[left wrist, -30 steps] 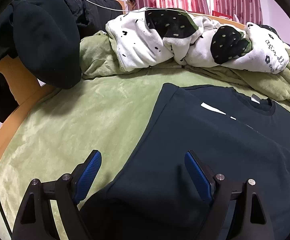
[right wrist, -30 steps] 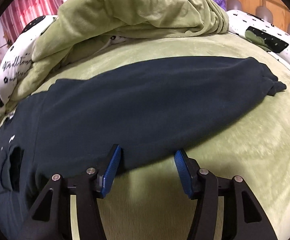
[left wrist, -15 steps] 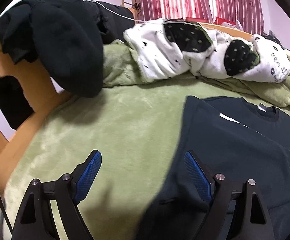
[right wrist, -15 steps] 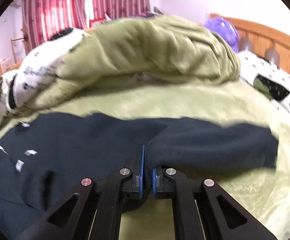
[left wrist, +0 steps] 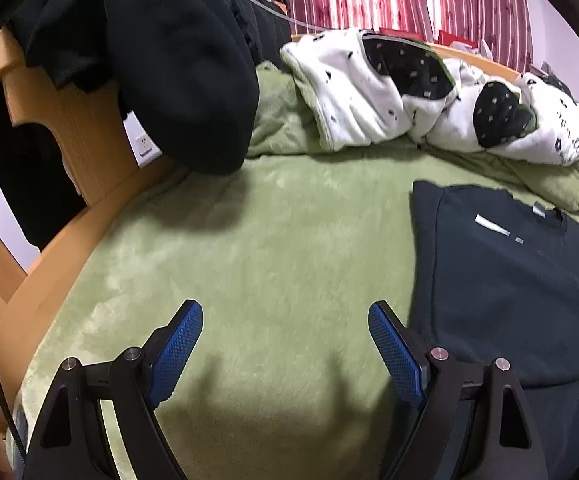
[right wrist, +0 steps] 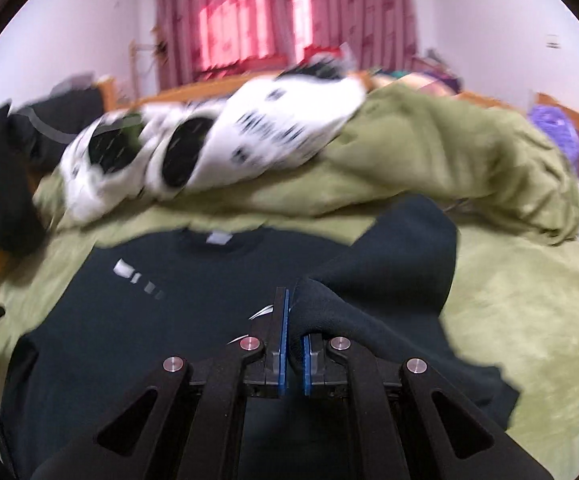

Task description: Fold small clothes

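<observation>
Right wrist view is smeared, so the white print on the navy sweatshirt (right wrist: 193,320) can't be read. Left gripper (left wrist: 285,336) gapes wide over bare green blanket (left wrist: 269,248); it has slid left off the shirt's hem since a second ago. Right gripper (right wrist: 294,344), open earlier, now pinches the sleeve (right wrist: 393,280), lifted across the body. A spotted white quilt (left wrist: 369,108) lies behind.
</observation>
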